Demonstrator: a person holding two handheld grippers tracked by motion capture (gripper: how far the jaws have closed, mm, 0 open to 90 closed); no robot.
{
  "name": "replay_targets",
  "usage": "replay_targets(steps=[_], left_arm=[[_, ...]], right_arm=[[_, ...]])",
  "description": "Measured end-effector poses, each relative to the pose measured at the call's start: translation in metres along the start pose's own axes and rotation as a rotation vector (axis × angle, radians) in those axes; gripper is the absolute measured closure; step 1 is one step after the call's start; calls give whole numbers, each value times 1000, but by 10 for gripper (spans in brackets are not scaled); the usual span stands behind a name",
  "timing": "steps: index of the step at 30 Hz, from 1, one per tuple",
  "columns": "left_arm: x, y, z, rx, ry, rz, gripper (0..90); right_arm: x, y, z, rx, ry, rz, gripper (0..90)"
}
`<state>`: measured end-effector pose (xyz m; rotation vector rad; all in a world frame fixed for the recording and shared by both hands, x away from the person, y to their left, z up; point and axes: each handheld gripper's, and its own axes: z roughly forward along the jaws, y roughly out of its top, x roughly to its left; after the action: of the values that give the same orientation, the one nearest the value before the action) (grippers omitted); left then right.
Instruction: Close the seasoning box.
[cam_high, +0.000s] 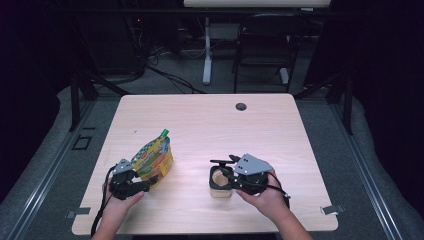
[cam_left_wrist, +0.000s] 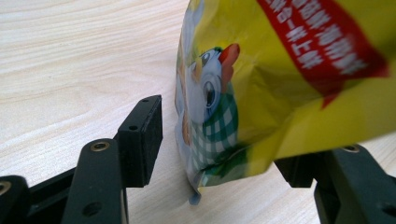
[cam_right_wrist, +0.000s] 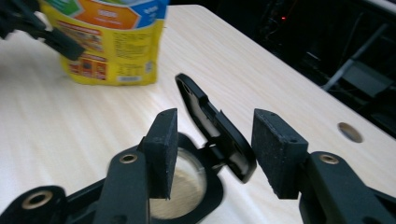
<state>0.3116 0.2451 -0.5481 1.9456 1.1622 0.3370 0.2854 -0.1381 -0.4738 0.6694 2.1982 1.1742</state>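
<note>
on the worktop (cam_high: 200, 125), the left gripper (cam_high: 145, 186) stands spread around the yellow snack bag (cam_high: 154, 159), while the right gripper (cam_high: 222, 170), spread, straddles the container's (cam_high: 220, 186) raised black lid (cam_right_wrist: 217, 128).

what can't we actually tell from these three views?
- Left gripper, left gripper view: the yellow snack bag covers the right jaw's pad, so contact is unclear; the frame cuts off the bag's top.
- Container, high view: the right gripper overlaps it; contents too small to identify.
- Container's hinged lid, right gripper view: stands open between the jaws; contact unclear.
- Bag print: blurred.
</note>
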Motion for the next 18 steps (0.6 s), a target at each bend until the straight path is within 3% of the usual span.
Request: replay_targets(steps=[5,11,18], left_arm=[[-1,4,-5,7,-10,-10,403],[-4,-1,-10,44,-5,6,398],[-7,-13,-13,45,-5,13,397]], right_arm=[[12,-7,-11,-7,35,6,474],[14,-17,-26,-30,10,51,444],[9,-31,-24,-32,-20,106,433]])
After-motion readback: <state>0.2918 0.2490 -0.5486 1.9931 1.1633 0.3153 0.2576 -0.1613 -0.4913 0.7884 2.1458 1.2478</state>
